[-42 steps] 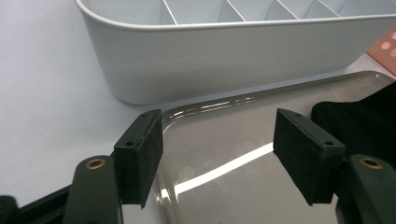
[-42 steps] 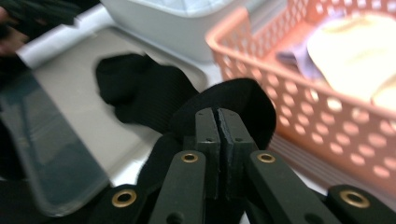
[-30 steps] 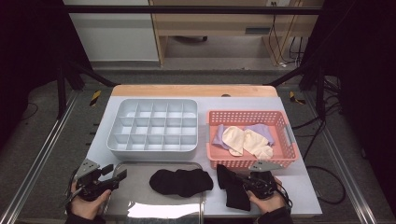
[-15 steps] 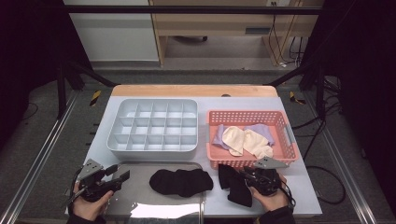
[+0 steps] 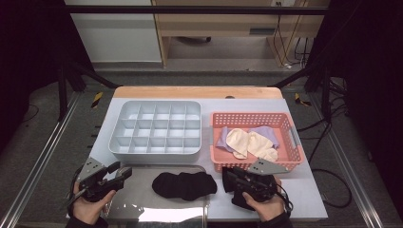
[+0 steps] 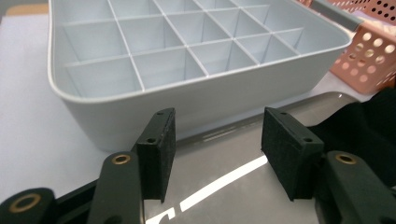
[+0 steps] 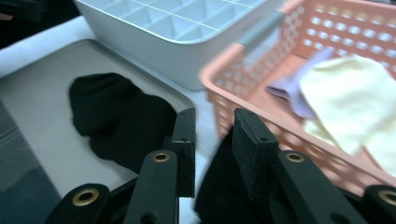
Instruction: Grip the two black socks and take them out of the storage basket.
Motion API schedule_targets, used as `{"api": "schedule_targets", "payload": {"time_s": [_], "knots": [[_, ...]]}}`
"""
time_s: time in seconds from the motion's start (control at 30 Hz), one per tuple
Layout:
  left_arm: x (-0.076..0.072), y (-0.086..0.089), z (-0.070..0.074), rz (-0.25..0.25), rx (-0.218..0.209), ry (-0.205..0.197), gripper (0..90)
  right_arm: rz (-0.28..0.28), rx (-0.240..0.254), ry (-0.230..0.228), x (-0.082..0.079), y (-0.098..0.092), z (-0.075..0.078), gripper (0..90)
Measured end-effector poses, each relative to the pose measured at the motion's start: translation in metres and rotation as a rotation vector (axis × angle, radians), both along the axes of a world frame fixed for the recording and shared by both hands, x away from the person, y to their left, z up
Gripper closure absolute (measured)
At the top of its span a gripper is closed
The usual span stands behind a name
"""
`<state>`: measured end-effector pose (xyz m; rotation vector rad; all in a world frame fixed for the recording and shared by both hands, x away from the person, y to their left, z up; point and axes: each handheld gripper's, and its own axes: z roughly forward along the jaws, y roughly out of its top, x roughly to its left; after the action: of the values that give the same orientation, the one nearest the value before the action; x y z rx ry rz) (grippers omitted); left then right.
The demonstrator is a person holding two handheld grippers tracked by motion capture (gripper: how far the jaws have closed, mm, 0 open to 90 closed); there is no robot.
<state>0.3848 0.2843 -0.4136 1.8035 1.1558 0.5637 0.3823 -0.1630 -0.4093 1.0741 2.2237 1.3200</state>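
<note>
Right gripper (image 5: 234, 176): jaws parted and just opening, nothing pressed between the pads; a second black sock (image 5: 230, 179) lies under it on the table (image 5: 304, 190), at 6 o'clock from the pink basket (image 5: 290, 164). Left gripper (image 5: 122, 172): jaws apart, just narrowing, empty, over the metal tray (image 5: 142, 213). Black sock (image 5: 184, 185): flat on the tray, at 6 o'clock from the grey compartment box (image 5: 157, 156)

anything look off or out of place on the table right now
One black sock lies on the metal tray, but a second black sock sits crumpled off it, on the table under the right gripper, beside the pink basket.
</note>
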Motion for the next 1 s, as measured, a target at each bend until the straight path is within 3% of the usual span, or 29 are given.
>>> {"api": "schedule_targets", "payload": {"time_s": [0.1,0.23,0.37,0.47,0.57,0.73,1.0], "knots": [[-0.003,-0.012,0.012,-0.028,-0.007,-0.001,41.6,0.018,0.004,0.008,0.001,0.014,0.001,70.0],[-0.009,-0.031,0.015,-0.056,0.002,-0.004,42.0,0.024,-0.003,0.039,0.003,0.029,-0.011,70.1],[-0.009,-0.046,-0.002,-0.052,0.005,0.028,43.5,0.024,-0.012,0.085,0.007,0.036,-0.029,71.1],[-0.002,-0.051,-0.022,-0.047,-0.007,0.105,44.8,0.016,-0.026,0.116,0.011,0.041,-0.04,71.7],[0.003,-0.056,-0.039,-0.044,0.033,0.158,48.6,0.01,-0.035,0.13,0.015,0.044,-0.046,71.4],[0.002,-0.061,-0.045,-0.062,0.041,0.154,53.9,0.005,-0.05,0.138,0.018,0.049,-0.055,69.5],[0.004,-0.068,-0.054,-0.104,0.041,0.182,60.7,0.001,-0.082,0.171,0.019,0.053,-0.067,65.6]]}}
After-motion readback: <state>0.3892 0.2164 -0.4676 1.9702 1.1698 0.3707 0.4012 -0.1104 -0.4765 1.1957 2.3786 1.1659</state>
